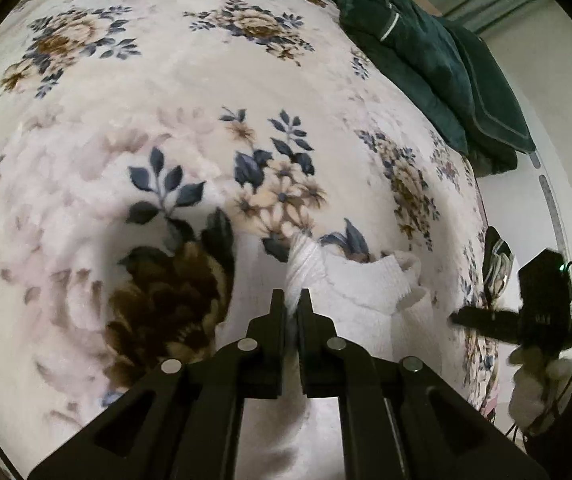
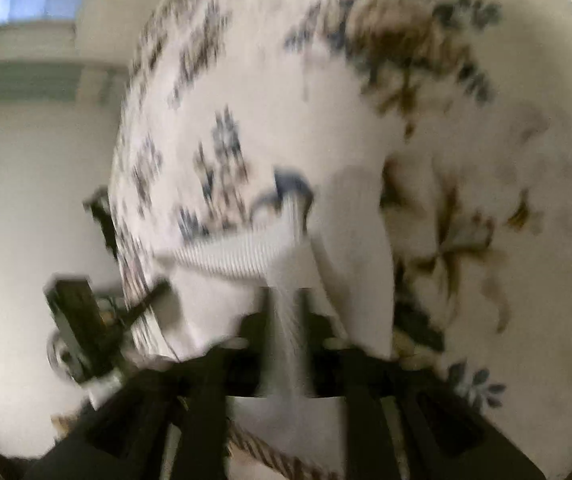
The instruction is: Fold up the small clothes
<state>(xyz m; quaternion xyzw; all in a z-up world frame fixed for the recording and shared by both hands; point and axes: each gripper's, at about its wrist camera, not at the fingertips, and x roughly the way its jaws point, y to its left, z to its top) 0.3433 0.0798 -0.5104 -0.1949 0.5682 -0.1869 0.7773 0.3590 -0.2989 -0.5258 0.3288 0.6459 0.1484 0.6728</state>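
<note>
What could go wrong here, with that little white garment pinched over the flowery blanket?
1. The left gripper is shut on only a bunched edge of the white garment, so the fabric may slip out.
2. In the blurred right view, cloth runs between the right gripper's fingers, but a firm grip isn't clear; one side could drop and spoil the fold.
3. The garment is pale like the blanket, so its edges are easy to misjudge.
</note>
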